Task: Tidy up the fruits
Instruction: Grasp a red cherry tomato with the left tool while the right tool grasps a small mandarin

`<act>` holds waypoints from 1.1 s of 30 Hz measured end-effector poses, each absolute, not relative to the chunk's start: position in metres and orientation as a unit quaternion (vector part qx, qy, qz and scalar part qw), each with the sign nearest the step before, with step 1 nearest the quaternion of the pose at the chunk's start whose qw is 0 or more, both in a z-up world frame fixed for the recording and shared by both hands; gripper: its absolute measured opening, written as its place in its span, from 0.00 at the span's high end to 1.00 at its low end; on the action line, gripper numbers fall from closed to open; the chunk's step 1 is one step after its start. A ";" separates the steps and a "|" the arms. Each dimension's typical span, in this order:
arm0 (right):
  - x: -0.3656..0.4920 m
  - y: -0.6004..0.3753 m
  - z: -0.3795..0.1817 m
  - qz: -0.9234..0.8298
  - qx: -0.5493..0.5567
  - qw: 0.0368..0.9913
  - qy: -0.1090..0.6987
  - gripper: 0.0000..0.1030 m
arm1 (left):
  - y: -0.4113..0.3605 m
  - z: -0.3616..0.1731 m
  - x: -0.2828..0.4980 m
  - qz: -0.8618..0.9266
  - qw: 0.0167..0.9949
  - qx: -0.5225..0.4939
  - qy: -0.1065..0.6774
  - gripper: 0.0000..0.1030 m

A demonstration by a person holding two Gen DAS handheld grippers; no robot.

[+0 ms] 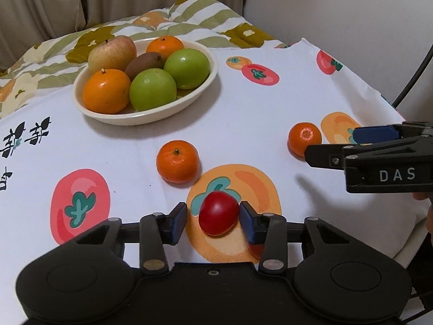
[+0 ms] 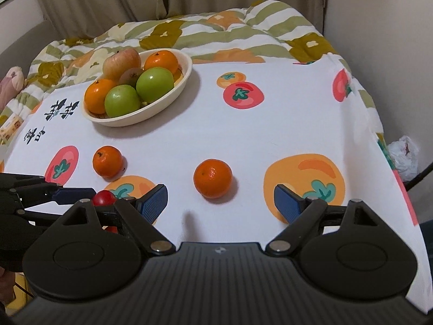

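A small red fruit (image 1: pixel 218 213) lies on the cloth between the fingers of my left gripper (image 1: pixel 213 219). The right pad touches it and the left pad stands a little off, so the jaws are open around it. It also shows in the right wrist view (image 2: pixel 104 197). Two loose mandarins lie on the cloth: one (image 1: pixel 177 161) ahead of the left gripper, one (image 2: pixel 212 178) ahead of my right gripper (image 2: pixel 220 203), which is open wide and empty. A cream bowl (image 1: pixel 151 113) at the back left holds apples, oranges and a kiwi.
The table carries a white cloth printed with fruit (image 1: pixel 81 205). Its right edge (image 2: pixel 392 168) drops off near a black cable and a plastic bag. A striped quilt (image 2: pixel 216 29) and curtains lie behind the table.
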State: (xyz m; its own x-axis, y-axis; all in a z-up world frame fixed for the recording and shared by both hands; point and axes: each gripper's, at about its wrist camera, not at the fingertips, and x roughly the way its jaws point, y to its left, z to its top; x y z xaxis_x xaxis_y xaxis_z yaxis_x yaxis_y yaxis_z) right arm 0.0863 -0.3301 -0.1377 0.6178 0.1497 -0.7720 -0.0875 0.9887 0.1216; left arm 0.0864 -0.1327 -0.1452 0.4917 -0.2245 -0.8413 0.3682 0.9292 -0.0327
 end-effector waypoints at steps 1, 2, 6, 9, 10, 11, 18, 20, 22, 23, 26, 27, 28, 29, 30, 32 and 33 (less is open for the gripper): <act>0.088 -0.329 -0.138 0.068 0.035 0.898 0.433 0.03 | -0.134 -0.146 0.087 -0.172 0.859 0.077 0.476 0.56; 0.090 -0.329 -0.139 0.072 0.034 0.897 0.435 0.04 | -0.135 -0.147 0.087 -0.171 0.859 0.080 0.475 0.56; 0.096 -0.325 -0.142 0.081 0.029 0.894 0.439 0.04 | -0.137 -0.147 0.086 -0.170 0.858 0.089 0.476 0.58; 0.101 -0.323 -0.143 0.088 0.025 0.893 0.441 0.04 | -0.139 -0.146 0.085 -0.170 0.857 0.101 0.476 0.66; 0.103 -0.322 -0.144 0.090 0.024 0.892 0.442 0.04 | -0.140 -0.146 0.085 -0.171 0.857 0.105 0.475 0.66; 0.104 -0.321 -0.144 0.092 0.023 0.892 0.442 0.05 | -0.141 -0.146 0.084 -0.170 0.857 0.108 0.475 0.66; 0.115 -0.316 -0.149 0.102 0.013 0.887 0.450 0.16 | -0.134 -0.145 0.083 -0.152 0.858 0.096 0.481 0.66; 0.117 -0.316 -0.150 0.102 0.013 0.886 0.453 0.19 | -0.130 -0.144 0.083 -0.145 0.860 0.090 0.481 0.66; 0.120 -0.316 -0.152 0.102 0.011 0.884 0.455 0.24 | -0.127 -0.142 0.082 -0.138 0.862 0.087 0.481 0.66; 0.121 -0.316 -0.152 0.102 0.010 0.884 0.457 0.27 | -0.125 -0.142 0.082 -0.133 0.862 0.086 0.481 0.66; 0.123 -0.317 -0.154 0.099 0.006 0.882 0.460 0.30 | -0.121 -0.141 0.082 -0.123 0.864 0.079 0.481 0.66; 0.124 -0.317 -0.155 0.099 0.006 0.882 0.461 0.34 | -0.120 -0.140 0.082 -0.120 0.865 0.077 0.480 0.66; 0.124 -0.318 -0.155 0.099 0.005 0.881 0.463 0.35 | -0.119 -0.139 0.082 -0.117 0.867 0.076 0.479 0.66; 0.125 -0.318 -0.156 0.099 0.004 0.880 0.464 0.39 | -0.117 -0.137 0.082 -0.113 0.868 0.074 0.478 0.66; 0.126 -0.318 -0.156 0.100 0.003 0.879 0.466 0.47 | -0.117 -0.136 0.082 -0.111 0.869 0.072 0.477 0.66; 0.126 -0.319 -0.156 0.105 0.003 0.878 0.467 0.50 | -0.115 -0.132 0.081 -0.106 0.871 0.070 0.474 0.66; 0.126 -0.319 -0.156 0.105 0.002 0.877 0.468 0.50 | -0.114 -0.130 0.080 -0.103 0.873 0.069 0.473 0.66</act>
State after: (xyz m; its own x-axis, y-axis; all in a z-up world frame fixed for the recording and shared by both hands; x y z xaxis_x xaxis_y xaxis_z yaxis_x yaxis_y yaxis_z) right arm 0.1259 -0.3190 -0.1556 0.5400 0.1859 -0.8209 -0.1815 0.9781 0.1021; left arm 0.0805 -0.1138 -0.1303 0.5321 -0.1146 -0.8389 0.2443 0.9694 0.0225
